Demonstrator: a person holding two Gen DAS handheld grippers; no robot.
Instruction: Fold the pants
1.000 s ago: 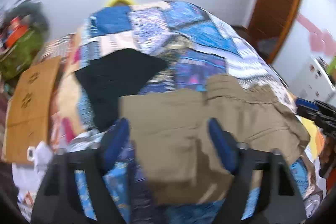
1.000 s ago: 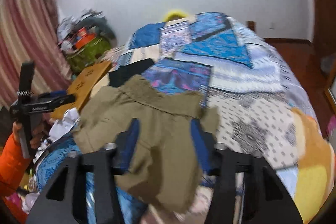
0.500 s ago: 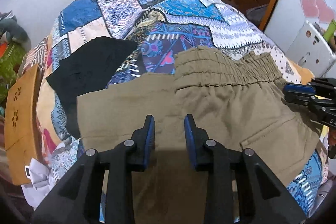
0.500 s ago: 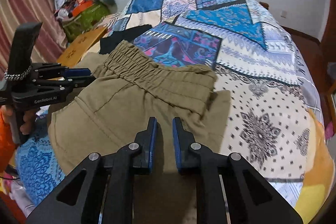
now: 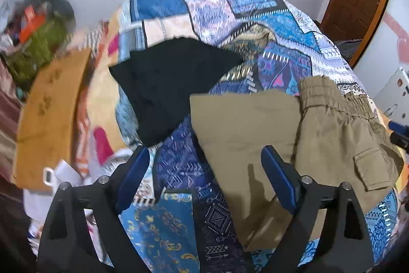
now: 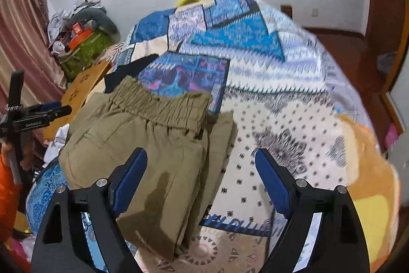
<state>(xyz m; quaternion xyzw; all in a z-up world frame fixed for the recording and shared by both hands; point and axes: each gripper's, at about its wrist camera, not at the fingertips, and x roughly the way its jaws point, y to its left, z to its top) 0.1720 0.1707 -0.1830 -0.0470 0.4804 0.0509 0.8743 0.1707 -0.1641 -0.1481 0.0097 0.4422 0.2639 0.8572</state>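
Khaki pants [image 5: 286,145] lying on a patchwork bedspread [image 5: 230,17], folded over at least once, at the near edge of the bed. Elastic waistband [image 6: 158,106] bunched at the far end, leg fabric running toward the near end and draping over the mattress edge. Long axis roughly near-to-far in the right wrist view, layers stacked along the right side of the bundle.

Left gripper [image 5: 204,178] spread wide, holding nothing, hovering above the bedspread with its right finger [image 5: 278,183] over the left part of the khaki cloth. Pants lying to the right of and slightly beyond this claw; a flapped pocket [image 5: 370,170] further right.

Right gripper [image 6: 202,181] also spread wide and empty, raised above the near end of the bundle. Pants lying left of centre between its fingers, right finger [image 6: 273,186] over bare patterned bedspread. In that same view, the left gripper seen at the far left edge, apart from the cloth.

Probably between folds: nothing pinched, both claws free. Likely next a grasp on the near hanging end, to carry it toward the waistband. Right claw nearer to that end and more squarely above it; left claw needing a shift to the right.

A black garment [image 5: 168,83] lying on the bedspread left of the pants, its corner next to the khaki edge; worth avoiding in any grasp.
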